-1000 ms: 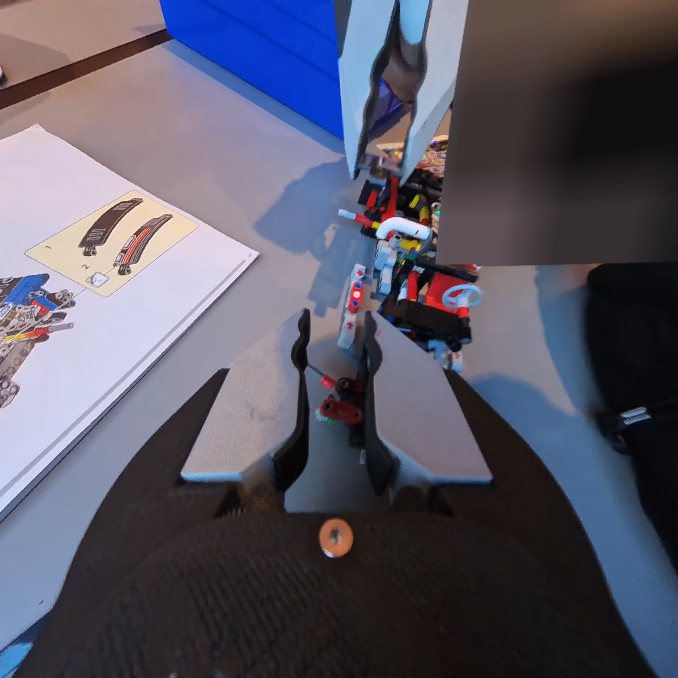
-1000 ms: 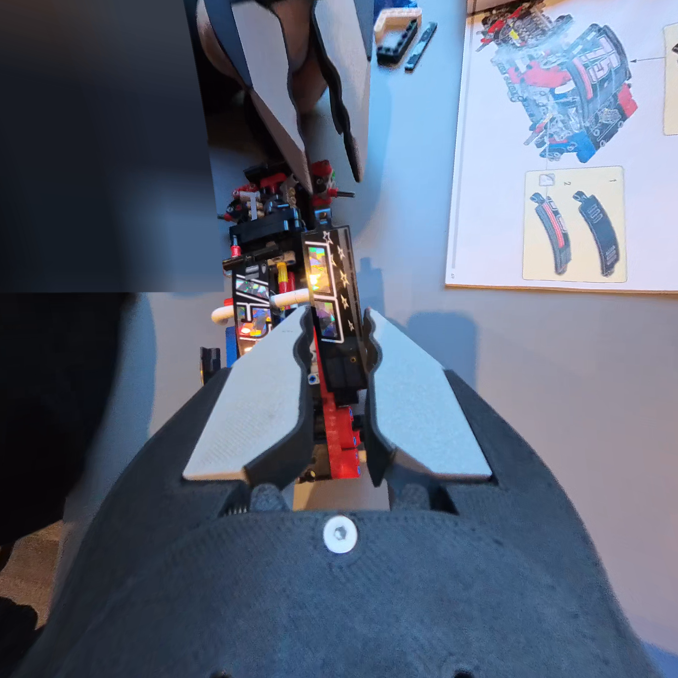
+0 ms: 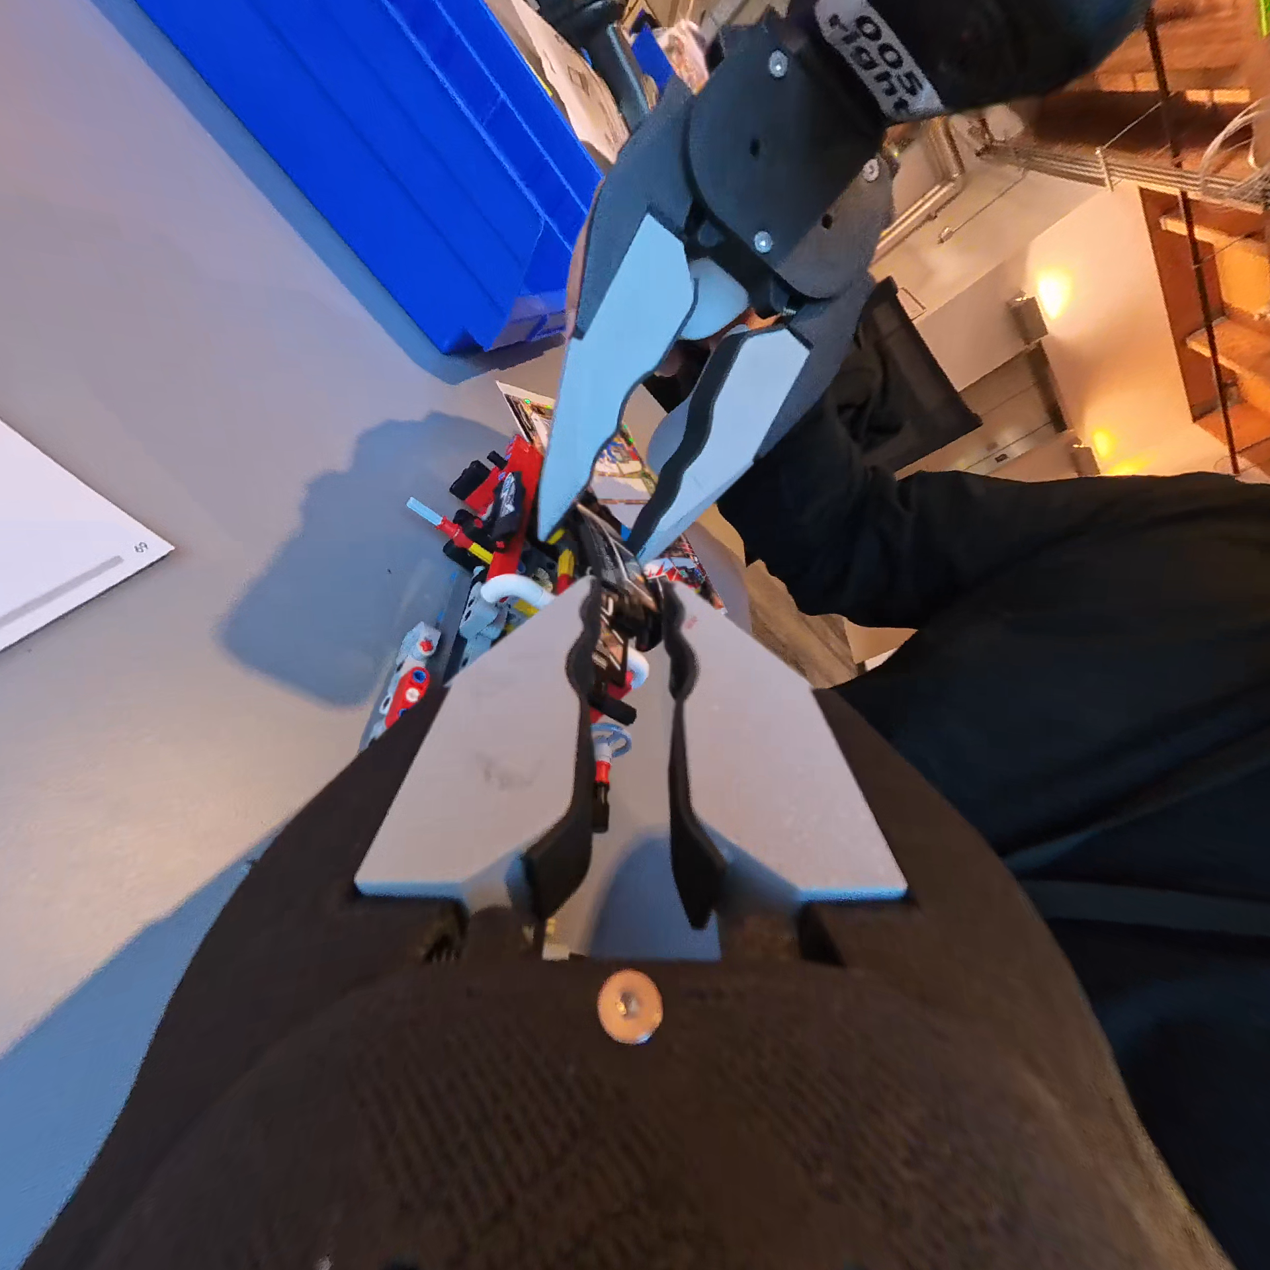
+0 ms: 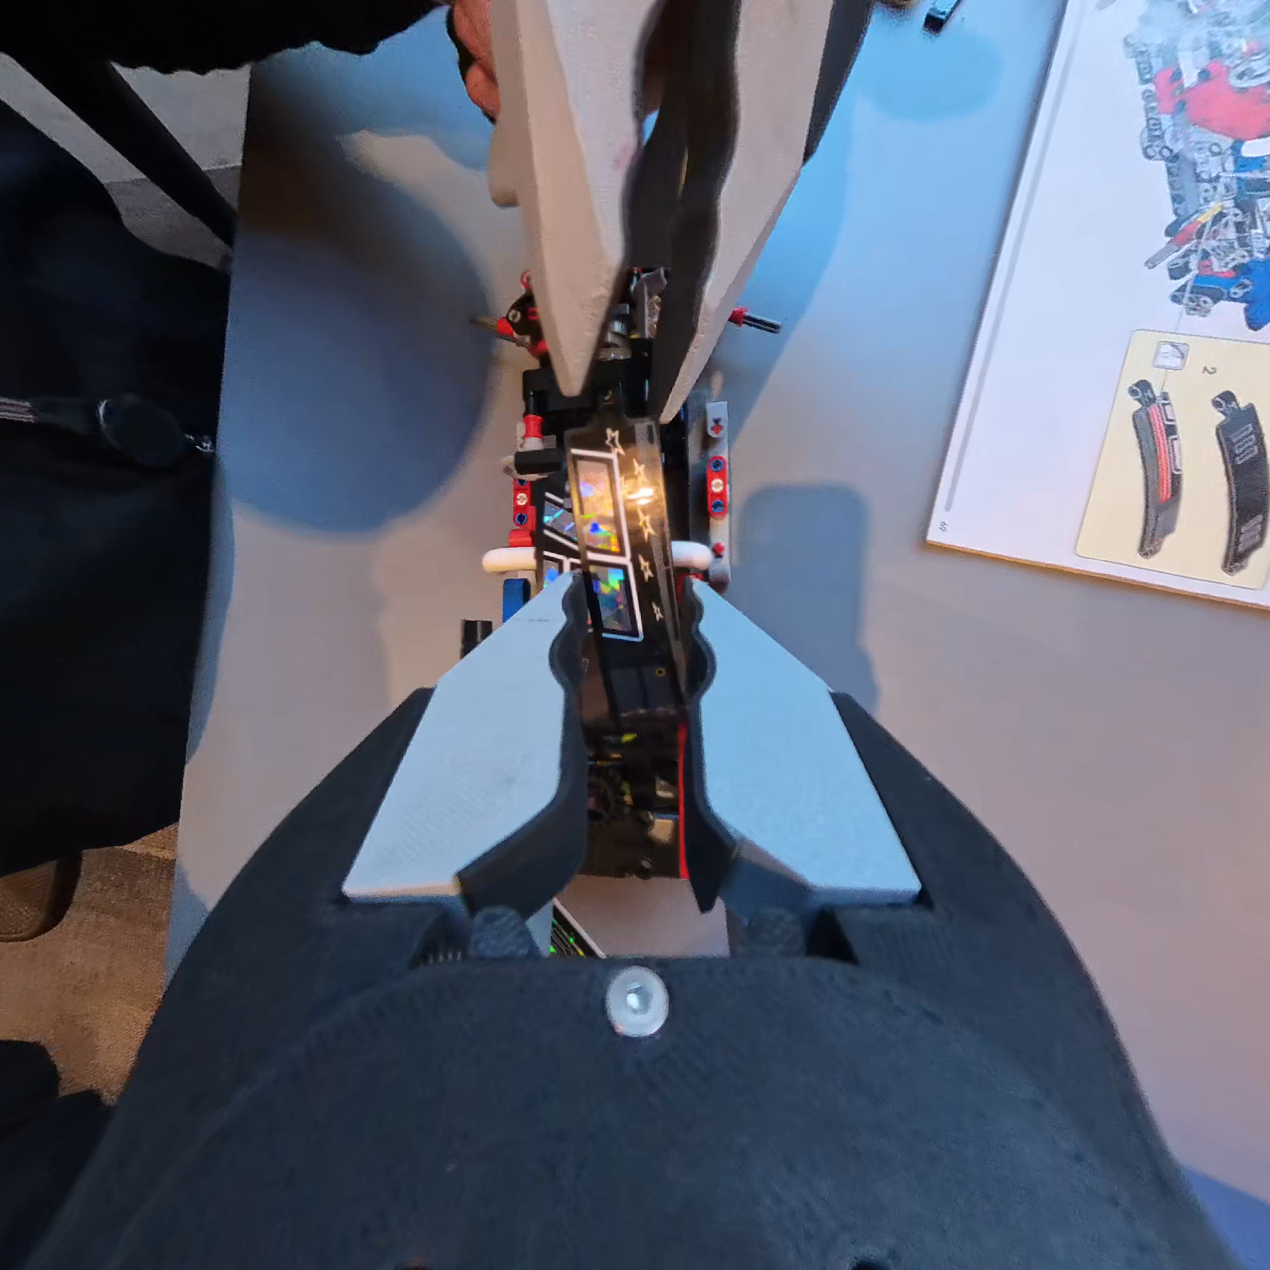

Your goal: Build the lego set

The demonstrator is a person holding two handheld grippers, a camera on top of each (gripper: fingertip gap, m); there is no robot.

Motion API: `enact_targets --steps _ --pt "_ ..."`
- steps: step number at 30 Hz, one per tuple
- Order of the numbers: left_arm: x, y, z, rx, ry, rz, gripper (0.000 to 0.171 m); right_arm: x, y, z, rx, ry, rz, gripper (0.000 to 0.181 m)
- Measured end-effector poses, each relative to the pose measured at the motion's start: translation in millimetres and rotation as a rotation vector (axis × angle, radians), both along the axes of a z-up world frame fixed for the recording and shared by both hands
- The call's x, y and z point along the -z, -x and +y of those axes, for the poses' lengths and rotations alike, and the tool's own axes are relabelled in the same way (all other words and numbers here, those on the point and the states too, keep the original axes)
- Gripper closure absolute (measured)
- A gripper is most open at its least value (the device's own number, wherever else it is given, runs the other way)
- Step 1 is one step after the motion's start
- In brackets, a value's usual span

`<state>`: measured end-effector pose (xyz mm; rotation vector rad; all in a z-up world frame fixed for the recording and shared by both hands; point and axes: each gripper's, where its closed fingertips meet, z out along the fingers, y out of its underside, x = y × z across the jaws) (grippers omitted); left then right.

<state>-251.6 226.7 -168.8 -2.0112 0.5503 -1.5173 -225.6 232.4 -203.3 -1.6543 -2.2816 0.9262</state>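
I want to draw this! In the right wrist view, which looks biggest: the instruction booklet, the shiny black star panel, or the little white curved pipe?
1. instruction booklet, though cut off by the edge
2. star panel
3. white pipe, smallest

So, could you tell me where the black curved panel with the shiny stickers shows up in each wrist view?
Left wrist view: the black curved panel sits just above centre, mostly hidden between the left gripper tips.
Right wrist view: centre, running lengthwise between the right gripper fingers.
Shared landmark: the white curved tube on the lego model.
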Motion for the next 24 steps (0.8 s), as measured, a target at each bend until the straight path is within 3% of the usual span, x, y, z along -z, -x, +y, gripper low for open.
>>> enact_targets --steps 2,8,11,16,21,24 --pt "-2.2 0.3 -1.0 0.004 0.016 -0.032 0.168 -1.1 1.0 -3.3 -0.006 0.01 0.019 0.158" --pt "-0.7 2.7 -2.7 0.004 0.035 -0.056 0.171 0.8 -2.3 -1.4 0.005 -0.017 0.032 0.158" --pt "1.6 11.7 -1.2 -0.029 -0.049 0.047 0.142 5.3 -3.6 -1.5 -0.003 -0.04 0.01 0.158" --pt "6.0 8.6 -9.8 0.057 -0.239 0.292 0.125 9.2 -1.8 0.4 -0.009 -0.054 -0.037 0.158" --pt "27.9 -3.8 -9.9 0.175 -0.255 0.405 0.128 9.6 -0.1 2.0 0.009 -0.062 -0.063 0.158" --pt "30.3 -8.9 -11.8 0.213 -0.261 0.38 0.148 9.2 -2.5 2.0 0.012 -0.1 -0.082 0.158"
